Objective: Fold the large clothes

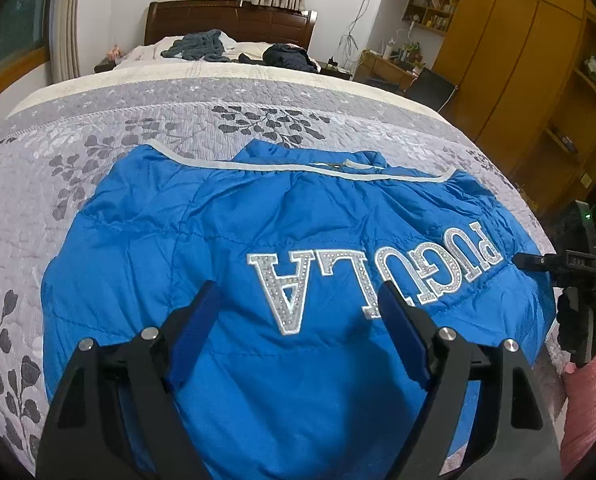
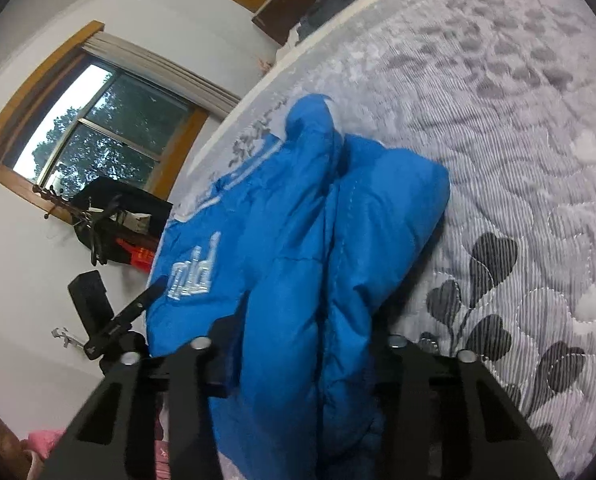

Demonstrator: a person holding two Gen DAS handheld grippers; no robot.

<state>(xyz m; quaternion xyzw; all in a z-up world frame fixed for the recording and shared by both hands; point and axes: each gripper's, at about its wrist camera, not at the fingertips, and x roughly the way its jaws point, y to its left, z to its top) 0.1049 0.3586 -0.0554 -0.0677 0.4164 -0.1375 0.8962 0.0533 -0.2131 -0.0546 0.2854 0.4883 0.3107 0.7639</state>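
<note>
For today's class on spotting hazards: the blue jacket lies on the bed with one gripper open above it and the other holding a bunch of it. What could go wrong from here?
1. The right gripper holds a thick bunch of the blue jacket; the slick, puffy fabric might slip out mid-fold.
2. The left gripper hangs open over the rhinestone lettering; closing there could snag stones.
3. The jacket lies near the bed edge, so a pull may drag it off.
</note>
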